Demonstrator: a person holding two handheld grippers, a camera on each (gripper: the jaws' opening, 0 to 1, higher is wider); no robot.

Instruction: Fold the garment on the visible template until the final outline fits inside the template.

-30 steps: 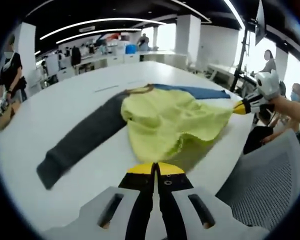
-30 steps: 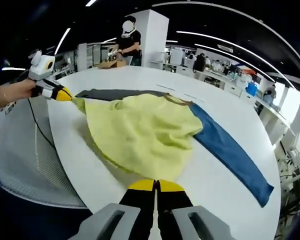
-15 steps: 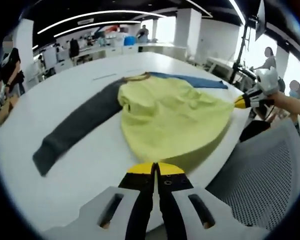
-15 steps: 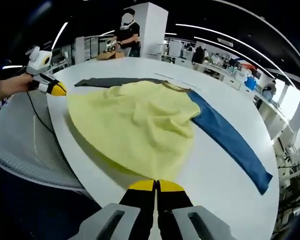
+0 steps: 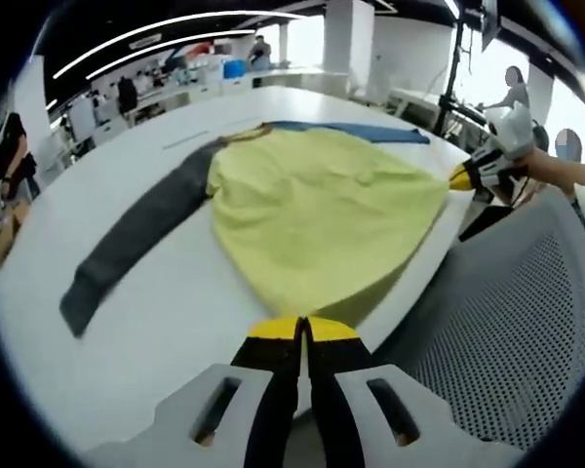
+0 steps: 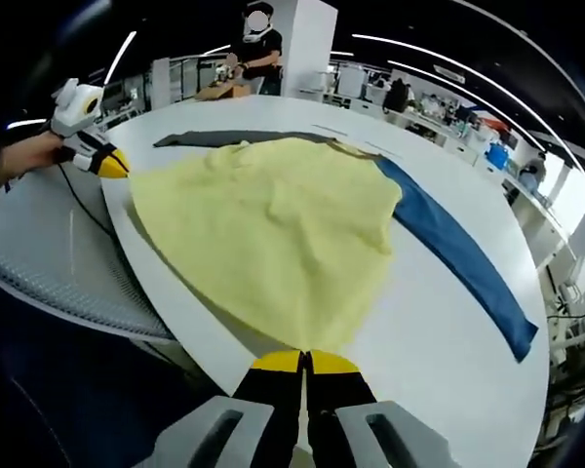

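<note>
Presently, the yellow garment [image 5: 322,210] is held spread flat over the white desk [image 5: 166,312] by its hem corners, each gripped in closed tongs, left [image 5: 303,330] and right [image 6: 303,363], and no fold is seen made.

Yellow garment [image 5: 322,210], one grey sleeve [image 5: 136,234], one blue sleeve [image 6: 463,263], seemingly plain

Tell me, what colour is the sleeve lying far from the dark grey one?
Blue sleeve, clearest in the right gripper view.

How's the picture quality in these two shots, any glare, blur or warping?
Left gripper view: windows at upper right blow out white; the white round table bulges under fisheye. Right gripper view: ceiling light strips bend into arcs; the yellow garment body reads soft, its weave unresolved.
</note>
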